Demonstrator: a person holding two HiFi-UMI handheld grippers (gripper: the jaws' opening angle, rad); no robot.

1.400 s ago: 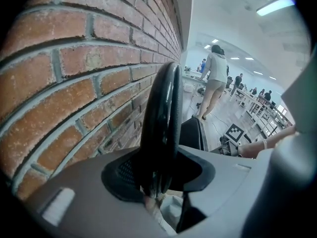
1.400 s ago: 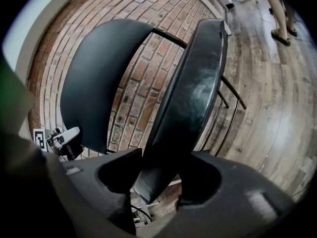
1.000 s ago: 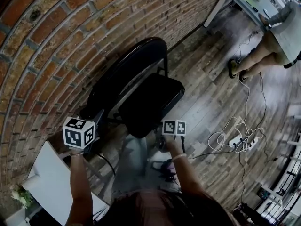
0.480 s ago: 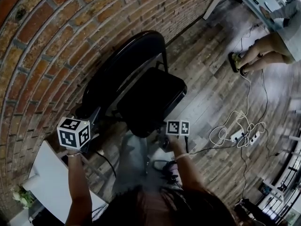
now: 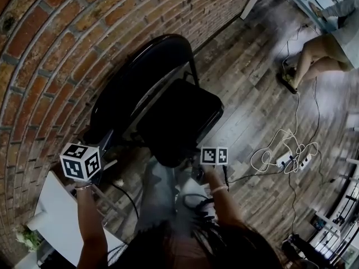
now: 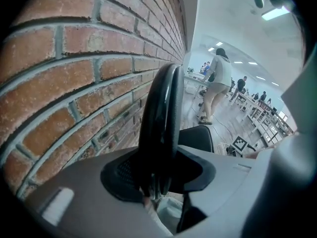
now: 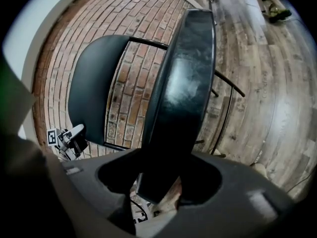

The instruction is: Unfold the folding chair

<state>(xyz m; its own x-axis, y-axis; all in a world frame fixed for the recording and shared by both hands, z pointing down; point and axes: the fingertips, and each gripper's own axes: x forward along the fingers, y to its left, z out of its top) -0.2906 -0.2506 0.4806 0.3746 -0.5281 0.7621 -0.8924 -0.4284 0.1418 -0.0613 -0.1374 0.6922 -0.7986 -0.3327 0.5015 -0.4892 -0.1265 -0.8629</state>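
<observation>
The black folding chair (image 5: 168, 102) stands on the wooden plank floor (image 5: 258, 111), close against the red brick wall (image 5: 61, 55). Its flat black seat (image 5: 180, 118) is swung well out from the curved black backrest (image 5: 140, 80), with a clear gap between them, so the unfolding looks well along. What seems left is to bring the seat fully down and set the legs square. Whether the frame is already locked open cannot be told from these views.

The left hand-held gripper (image 5: 101, 142) sits at the near end of the backrest. In the left gripper view the backrest's edge runs straight up from between its jaws, which stand wide and are clamped on that rim. The right hand-held gripper (image 5: 193, 164) is at the seat's front edge, nearest the person. In the right gripper view the seat panel rises edge-on from between the jaws, which are likewise spread wide around its thickness and gripping it.
</observation>
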